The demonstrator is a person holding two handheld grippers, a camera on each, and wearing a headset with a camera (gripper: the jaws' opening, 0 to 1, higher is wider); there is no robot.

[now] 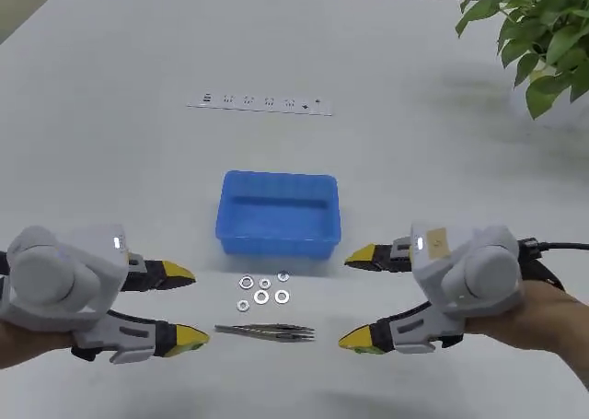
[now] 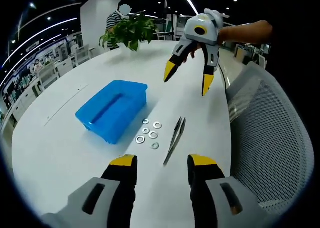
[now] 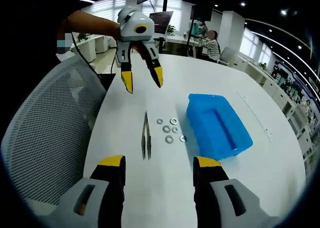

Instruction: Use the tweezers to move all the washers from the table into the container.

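Head view: the left tongs (image 1: 195,306) and right tongs (image 1: 346,299) hover low over the white desk (image 1: 138,161), each spread wide and holding nothing. Between them lie the tweezers (image 1: 265,331), with the washers (image 1: 261,296) clustered just beyond, close to the near wall of the blue container (image 1: 278,244).

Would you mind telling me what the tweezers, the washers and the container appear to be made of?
The tweezers look like bare metal: thin, grey, dully shiny. The washers also seem metal: silvery rings with glints. The container is probably moulded plastic: uniform blue, rounded corners, smooth walls.
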